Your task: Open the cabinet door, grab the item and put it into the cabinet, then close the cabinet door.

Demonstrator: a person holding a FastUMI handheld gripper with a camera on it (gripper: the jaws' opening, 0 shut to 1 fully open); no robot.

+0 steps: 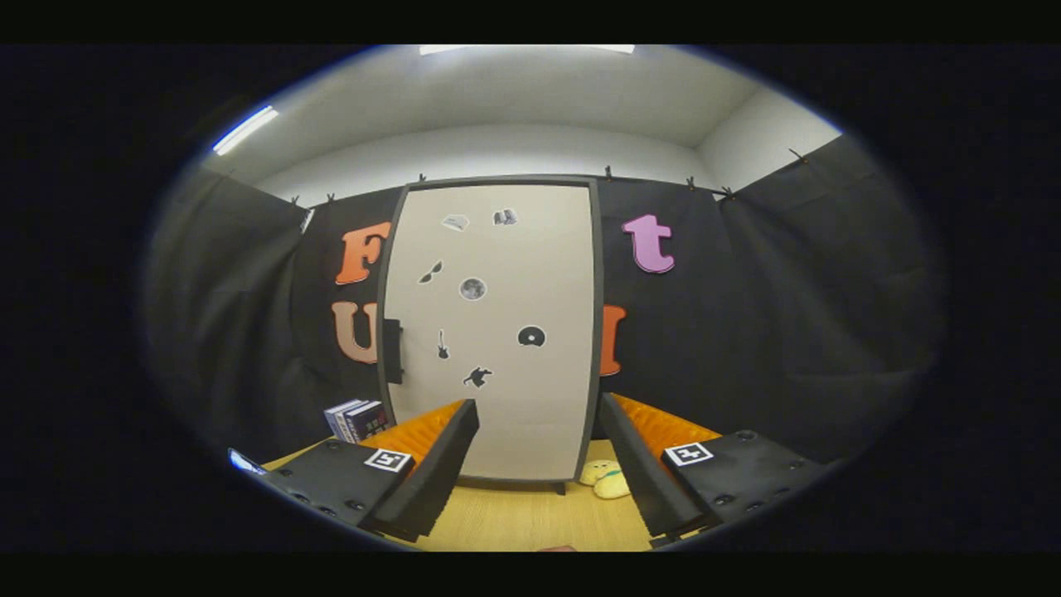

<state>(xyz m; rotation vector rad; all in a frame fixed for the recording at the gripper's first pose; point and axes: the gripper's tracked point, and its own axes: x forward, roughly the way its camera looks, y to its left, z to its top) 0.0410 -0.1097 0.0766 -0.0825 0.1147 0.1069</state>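
wooden table (530, 522): yellow plush toy (607, 479) beyond spread, empty claw (537, 423)

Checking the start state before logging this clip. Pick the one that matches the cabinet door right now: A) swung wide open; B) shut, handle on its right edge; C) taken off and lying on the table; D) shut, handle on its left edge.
D: the cabinet door sits flush in its frame, with the dark handle on its left edge, and the hand-held gripper is open, well short of it.

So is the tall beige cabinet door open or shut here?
Shut: the tall beige cabinet door sits flush inside its dark frame, no interior visible. The gripper fingers are spread, holding nothing.
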